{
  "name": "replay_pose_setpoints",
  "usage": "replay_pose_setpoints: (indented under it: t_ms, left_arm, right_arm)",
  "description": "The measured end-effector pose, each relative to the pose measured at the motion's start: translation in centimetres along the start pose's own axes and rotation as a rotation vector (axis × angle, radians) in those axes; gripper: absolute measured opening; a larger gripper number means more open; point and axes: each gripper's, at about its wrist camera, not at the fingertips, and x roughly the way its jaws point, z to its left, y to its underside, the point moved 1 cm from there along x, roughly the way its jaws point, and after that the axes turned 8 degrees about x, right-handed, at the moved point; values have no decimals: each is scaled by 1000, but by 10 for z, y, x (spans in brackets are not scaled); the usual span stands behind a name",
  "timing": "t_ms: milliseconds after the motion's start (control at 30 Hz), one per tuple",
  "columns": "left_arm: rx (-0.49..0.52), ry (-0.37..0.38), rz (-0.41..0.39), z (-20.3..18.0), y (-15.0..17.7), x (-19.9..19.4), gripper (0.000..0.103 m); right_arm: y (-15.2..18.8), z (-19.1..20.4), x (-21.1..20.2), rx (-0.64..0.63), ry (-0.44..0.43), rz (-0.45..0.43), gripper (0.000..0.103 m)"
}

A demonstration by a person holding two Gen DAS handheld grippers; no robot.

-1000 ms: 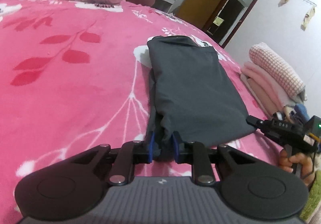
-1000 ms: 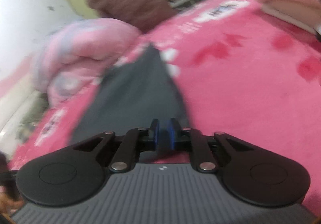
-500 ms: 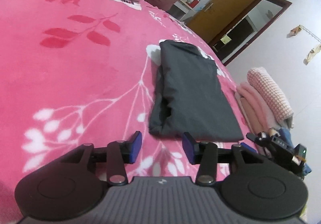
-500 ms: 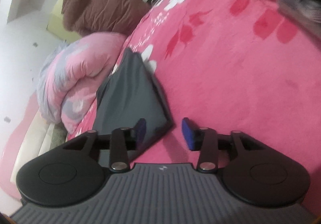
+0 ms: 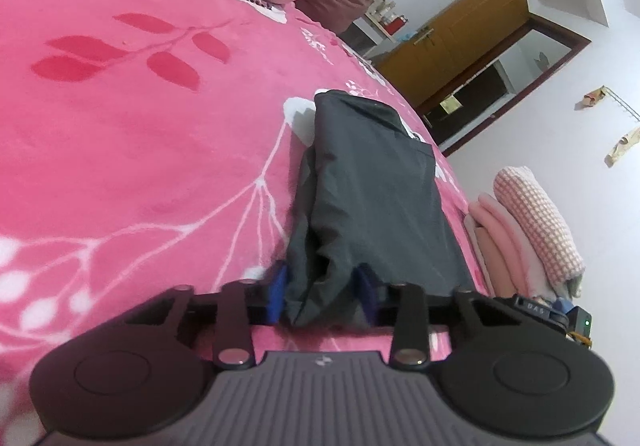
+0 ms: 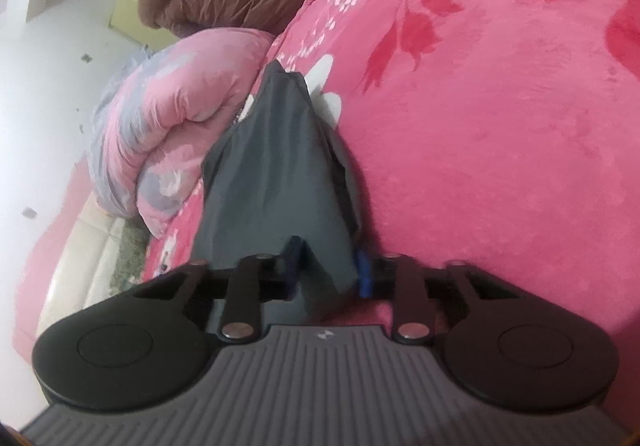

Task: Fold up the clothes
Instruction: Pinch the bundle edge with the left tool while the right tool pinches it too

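Both grippers, the left gripper [image 5: 322,296] and the right gripper [image 6: 330,266], have just been closing and now pinch the near corners of the gray cloth [image 5: 376,190] at 6 o'clock on the pink bed [image 5: 140,134], so I think the next move is to lift and fold them toward 12 o'clock.

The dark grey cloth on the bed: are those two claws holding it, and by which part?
Yes. Both have just been closing on the grey garment: left gripper and right gripper each pinch a near corner.
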Motion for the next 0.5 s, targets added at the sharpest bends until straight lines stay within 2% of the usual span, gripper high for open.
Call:
replay_pose_setpoints:
  t_ms: [33,67,100,167,267,500]
  left_arm:
    - [-8,1,2,0,0,1,24]
    - [-21,4,7,0,0,2,17]
    - [-37,5,10,0,0,2,14]
    - [-86,-4,11,2,0,1,12]
    - [-196,33,4,4,0,-8,10]
    - [-143,94,16,-11,18,-59,9]
  right_arm:
    - [1,-1,1,1,-10,-1,13]
    - [1,-1,1,2,-21,-3,12]
    - [3,-1,0,-1,-43,-9,11]
    - [5,-1,-3,3,-71,-21,8]
    - [11,0,-12,29,-100,-41,7]
    - [42,10,-57,42,-147,-60,7]
